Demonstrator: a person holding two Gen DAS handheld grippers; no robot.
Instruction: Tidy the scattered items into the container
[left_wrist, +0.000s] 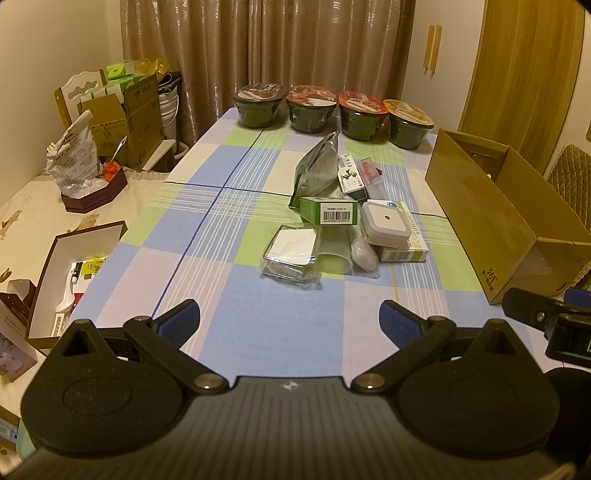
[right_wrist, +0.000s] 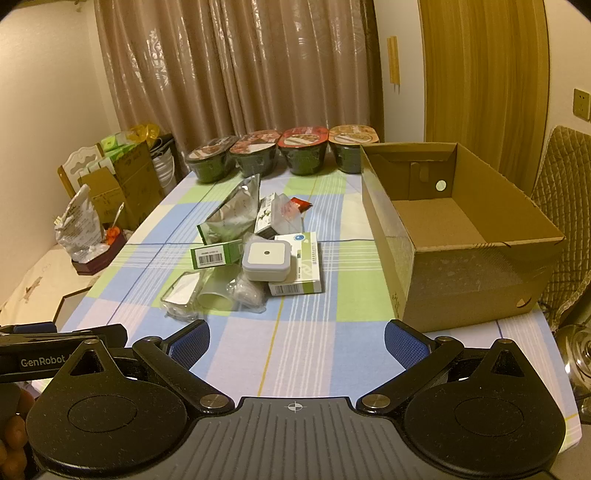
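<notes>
Hovering over the near edge of the checked tablecloth (left_wrist: 229, 280), the left gripper (left_wrist: 290, 321) is spread wide with nothing between its fingers. In the left wrist view the scattered pile sits just left of the cardboard box (left_wrist: 476, 221): a clear packet (left_wrist: 291, 254), a green carton (left_wrist: 328, 210), a small white square case (left_wrist: 385, 223) resting on a flat white carton (left_wrist: 402, 253), and a silver pouch (left_wrist: 317, 170) behind them. Four noodle bowls (left_wrist: 334, 110) line the far edge beyond the box. In the right wrist view the right gripper (right_wrist: 297, 345) is likewise released and empty, just short of the box (right_wrist: 476, 266), which stands open and bare inside. Risk, as a judgement: the pile overlaps, so pinching the case (right_wrist: 266, 260) may drag the carton (right_wrist: 299, 273) under it; the slippery packet (right_wrist: 183, 295) and the clear tube (right_wrist: 218, 293) could slide or roll away. The box's tall near wall stands between pile and interior, so each item needs lifting clear. The grippers sit close together; collision is possible.
</notes>
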